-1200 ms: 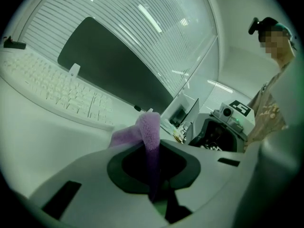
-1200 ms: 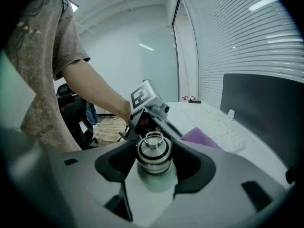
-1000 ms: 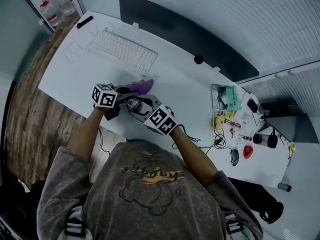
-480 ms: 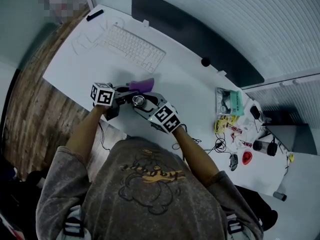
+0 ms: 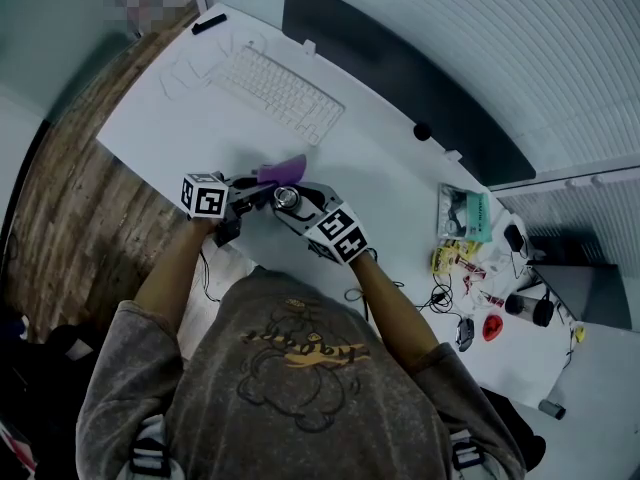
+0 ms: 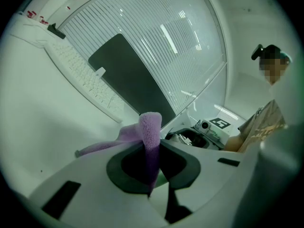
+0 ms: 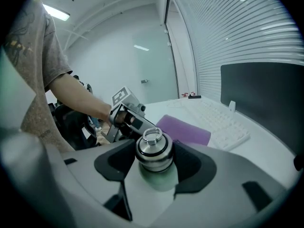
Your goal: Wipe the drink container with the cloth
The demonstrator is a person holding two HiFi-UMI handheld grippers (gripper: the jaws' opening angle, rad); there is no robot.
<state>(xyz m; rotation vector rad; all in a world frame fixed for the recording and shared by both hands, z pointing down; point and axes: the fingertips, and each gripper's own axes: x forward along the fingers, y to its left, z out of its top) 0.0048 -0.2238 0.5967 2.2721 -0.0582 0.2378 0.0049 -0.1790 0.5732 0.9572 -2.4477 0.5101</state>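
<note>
The drink container point(image 7: 154, 163) is a pale green bottle with a steel screw cap point(image 7: 154, 148) that has a ring on top. My right gripper point(image 7: 156, 167) is shut on it, one jaw on each side of its neck. In the head view the right gripper point(image 5: 296, 200) holds the bottle point(image 5: 287, 197) above the desk's near edge. A purple cloth point(image 6: 148, 134) is pinched between the jaws of my left gripper point(image 6: 151, 167) and hangs out past them. The left gripper point(image 5: 250, 185) sits just left of the bottle, with the cloth point(image 5: 280, 169) beside the cap.
A white keyboard point(image 5: 279, 92) lies at the back left of the white desk point(image 5: 180, 128), and a dark monitor point(image 5: 400, 78) stands behind it. Cables and small clutter point(image 5: 470, 268) cover the desk's right end. Wood floor point(image 5: 60, 208) lies to the left.
Both grippers stay close together with the bottle and the cloth in them. The head camera has shifted, so the desk sits a little further right and lower in view.
</note>
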